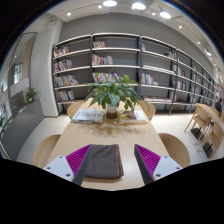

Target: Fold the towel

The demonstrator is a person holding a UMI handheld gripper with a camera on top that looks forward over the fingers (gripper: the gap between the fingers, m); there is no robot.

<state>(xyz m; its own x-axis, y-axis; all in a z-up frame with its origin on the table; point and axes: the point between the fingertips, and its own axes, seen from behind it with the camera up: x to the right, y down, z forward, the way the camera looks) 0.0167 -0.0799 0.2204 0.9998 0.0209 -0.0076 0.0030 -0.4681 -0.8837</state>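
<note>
A grey-brown towel (103, 161) lies folded flat on the light wooden table (105, 135), between my two fingers. My gripper (112, 162) is open, with its purple pads (78, 159) standing wide apart on either side of the towel. A gap shows between the towel and the right finger. The fingers do not press on the towel; it rests on the table.
A potted green plant (113, 96) stands at the table's far end with books or papers (88, 114) beside it. Chairs (176, 148) stand along both sides. Tall bookshelves (120, 65) fill the back wall. Another table with chairs (205, 118) is at the right.
</note>
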